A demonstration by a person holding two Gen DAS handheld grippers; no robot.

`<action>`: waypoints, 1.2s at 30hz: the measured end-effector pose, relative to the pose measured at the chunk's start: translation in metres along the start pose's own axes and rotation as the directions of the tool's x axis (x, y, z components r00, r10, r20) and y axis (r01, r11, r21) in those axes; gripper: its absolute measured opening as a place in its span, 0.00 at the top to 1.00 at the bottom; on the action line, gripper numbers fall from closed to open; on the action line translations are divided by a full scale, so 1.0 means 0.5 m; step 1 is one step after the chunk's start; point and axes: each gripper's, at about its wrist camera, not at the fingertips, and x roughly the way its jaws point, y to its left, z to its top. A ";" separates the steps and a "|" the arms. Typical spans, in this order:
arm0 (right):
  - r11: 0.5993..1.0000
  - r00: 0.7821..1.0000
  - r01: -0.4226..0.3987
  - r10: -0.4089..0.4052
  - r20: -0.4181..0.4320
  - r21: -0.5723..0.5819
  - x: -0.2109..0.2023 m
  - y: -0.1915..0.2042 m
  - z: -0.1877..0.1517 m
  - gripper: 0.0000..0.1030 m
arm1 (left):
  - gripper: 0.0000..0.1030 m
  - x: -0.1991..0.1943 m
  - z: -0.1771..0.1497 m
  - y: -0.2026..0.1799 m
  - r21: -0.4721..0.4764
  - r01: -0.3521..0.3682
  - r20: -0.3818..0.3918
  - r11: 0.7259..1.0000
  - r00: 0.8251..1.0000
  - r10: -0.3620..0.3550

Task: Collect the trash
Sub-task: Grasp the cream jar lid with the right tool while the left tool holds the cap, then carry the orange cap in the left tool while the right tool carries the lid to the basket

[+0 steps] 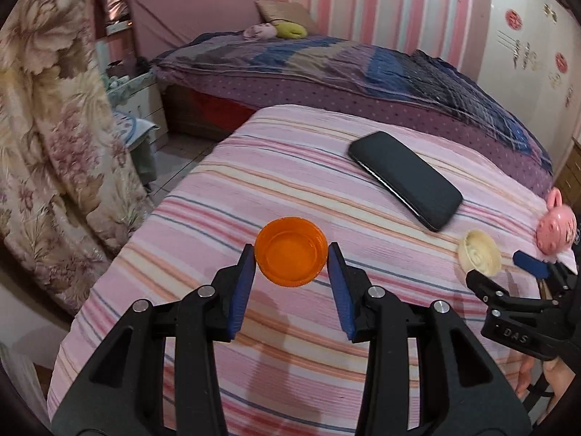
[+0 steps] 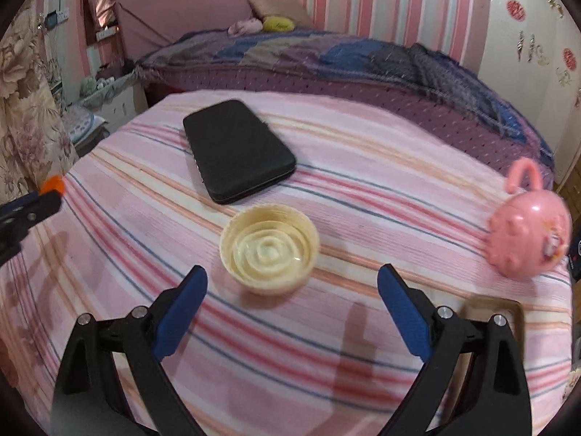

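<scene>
Orange plastic sits right between the blue pads of the left gripper (image 1: 290, 250): the orange cap (image 1: 290, 251), hollow side up, is pinched at its two sides with the jaws partly closed around it, and it looks lifted clear of the pink striped cloth (image 1: 254, 167). That gripper slants downward over the near-left part of the cloth, its black arms fanning back toward the camera. Over on the right, the right gripper (image 2: 292, 283) tilts down too, and its jaws stand wide apart, holding nothing. The cream cap (image 2: 269, 250) lies on the cloth just beyond its fingertips, open face up with its ridged rings showing, and no pad touches it. From the left wrist view that same gripper comes in from the right edge, its tip close beside the cream cap, with a bit of the person's fingers (image 1: 526, 374) visible beneath it. Farther back on the cloth lies a black phone (image 2: 238, 150), flat and angled. A pink toy purse (image 2: 528, 234) with a loop handle sits at the far right of the cloth, somewhat blurred. Behind it all stretches a bed (image 1: 363, 69) with a purple and blue cover.
</scene>
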 end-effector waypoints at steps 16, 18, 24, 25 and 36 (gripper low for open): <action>0.999 0.998 0.030 -0.027 0.061 -0.041 -0.017 0.012 -0.023 0.41 | 0.62 0.004 -0.001 0.036 -0.084 -0.013 -0.043 0.996 0.999 0.009; 0.999 0.997 0.039 -0.037 0.071 -0.036 -0.039 0.002 -0.032 0.41 | 0.62 -0.005 -0.003 0.033 -0.090 0.006 -0.038 0.996 0.999 -0.010; 0.995 0.992 0.095 -0.093 0.083 -0.018 -0.121 -0.053 -0.087 0.41 | 0.62 -0.039 -0.023 -0.013 -0.041 0.040 -0.019 0.998 0.999 -0.040; 0.994 0.990 0.112 -0.110 0.083 -0.017 -0.139 -0.064 -0.100 0.41 | 0.62 -0.045 -0.028 -0.024 -0.025 0.041 -0.015 0.999 0.999 -0.042; 0.975 0.974 0.199 -0.208 0.087 0.098 -0.295 -0.216 -0.228 0.41 | 0.62 -0.135 -0.103 -0.165 0.130 0.105 0.053 0.986 0.992 -0.113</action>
